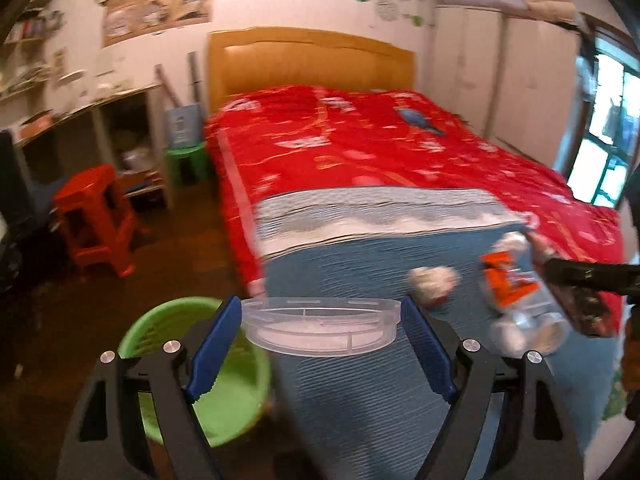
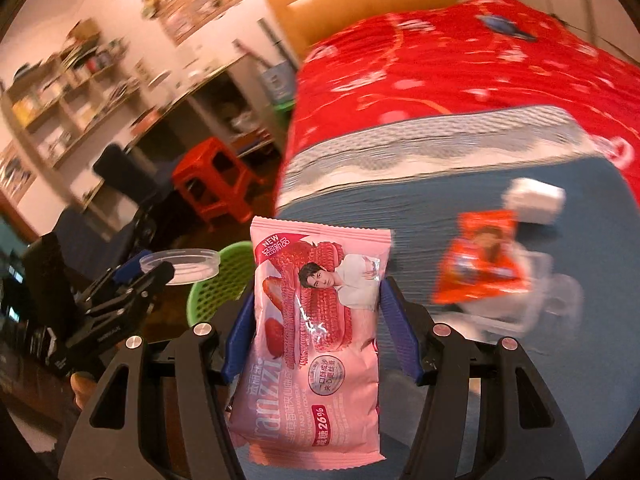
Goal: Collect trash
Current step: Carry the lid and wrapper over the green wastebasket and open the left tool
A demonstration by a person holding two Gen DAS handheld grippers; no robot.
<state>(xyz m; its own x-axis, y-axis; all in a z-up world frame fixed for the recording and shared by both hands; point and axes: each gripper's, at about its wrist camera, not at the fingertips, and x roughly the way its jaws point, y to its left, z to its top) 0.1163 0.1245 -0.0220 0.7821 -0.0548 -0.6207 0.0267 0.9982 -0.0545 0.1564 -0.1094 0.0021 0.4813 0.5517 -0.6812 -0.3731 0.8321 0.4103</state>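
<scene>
In our left gripper (image 1: 322,322) we hold a shallow round lid of clear hard plastic (image 1: 320,326), rimmed and faintly ribbed; the ridged blue pads (image 1: 426,346) press on its two opposite edges, so the jaws are clamped on it though they stand wide. It hangs in the air over the corner of the bed, just above and beside the round green plastic basket (image 1: 224,392) on the dark floor. From the right wrist view the basket's wall is pierced with a honeycomb of small holes (image 2: 218,284); we cannot tell what lies inside it.

Our right gripper (image 2: 316,312) is closed on a glossy pink snack packet (image 2: 316,340) with crimped, saw-toothed ends, printed with strawberries, ridged pink biscuits and a portrait; the packet stands upright between the blue pads, lifted clear of the bedding.

On the ribbed blue woven mat (image 1: 360,392) covering the foot of the bed lie, blurred, a crumpled white wad (image 1: 432,280), an orange foil wrapper (image 2: 480,264) resting on a clear, crinkled plastic container (image 2: 536,304), and a small white boxy piece (image 2: 534,200) just beyond them. Further up the bed spreads a red patterned quilt (image 1: 360,140) with a grey-white band at its edge.
</scene>
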